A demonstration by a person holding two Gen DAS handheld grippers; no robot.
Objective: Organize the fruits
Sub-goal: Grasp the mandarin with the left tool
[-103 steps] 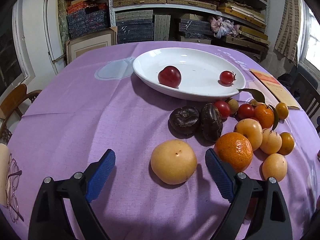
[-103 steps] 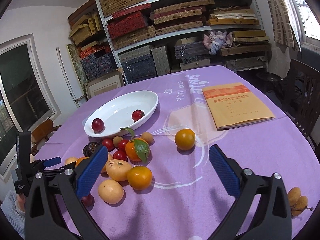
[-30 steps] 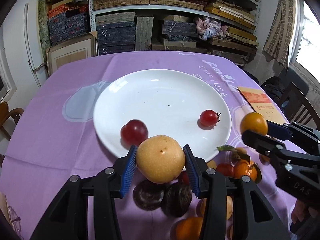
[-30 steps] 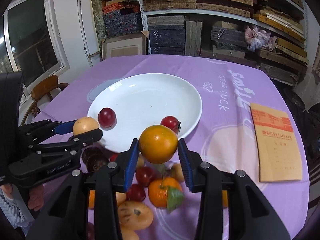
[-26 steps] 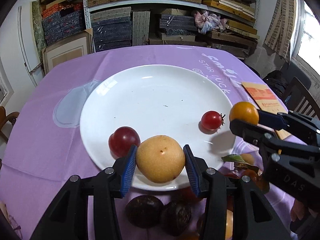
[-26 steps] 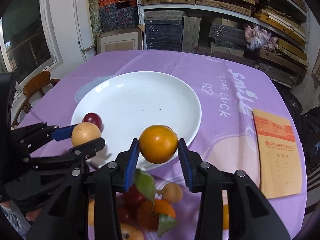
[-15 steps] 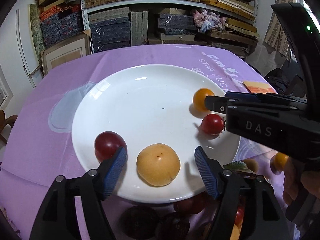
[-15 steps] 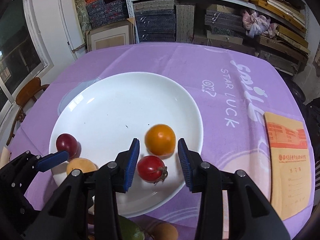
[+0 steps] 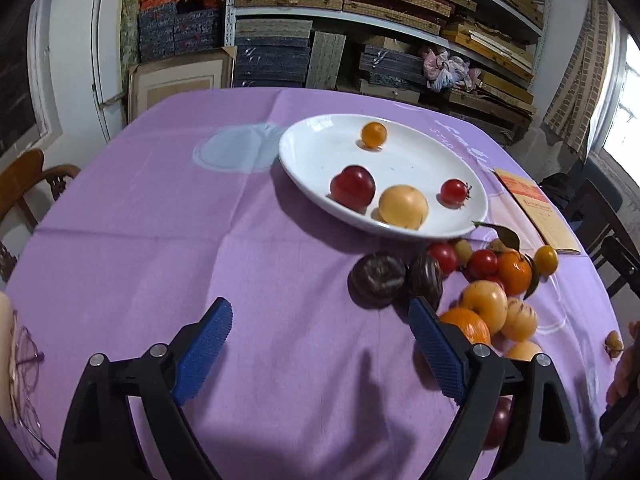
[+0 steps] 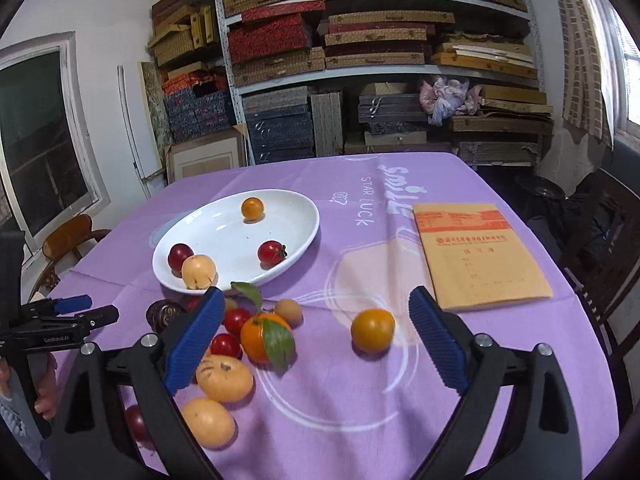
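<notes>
The white plate (image 9: 404, 160) (image 10: 224, 236) holds a yellow pear (image 9: 403, 206) (image 10: 199, 271), a small orange fruit (image 9: 374, 135) (image 10: 252, 208), a dark red plum (image 9: 353, 185) and a cherry tomato (image 9: 454, 192). My left gripper (image 9: 318, 312) hovers over bare cloth in front of the plate, its jaws opening with nothing between them. My right gripper (image 10: 316, 300) is back from the plate with its jaws opening too. Another orange fruit (image 10: 373, 330) lies on the cloth in its gap, untouched. A pile of mixed fruit (image 9: 492, 280) (image 10: 256, 336) sits near the plate.
A tan booklet (image 10: 480, 256) lies on the purple cloth to the right. Glasses (image 9: 24, 364) rest at the left edge. Wooden chairs (image 10: 68, 236) stand around the table. Shelves of boxes fill the back wall. The left gripper (image 10: 72, 310) shows at the right wrist view's left edge.
Both grippers opened and let go: the pear and the small orange fruit now lie on the plate. Both grippers drew back from the plate toward the near side of the table.
</notes>
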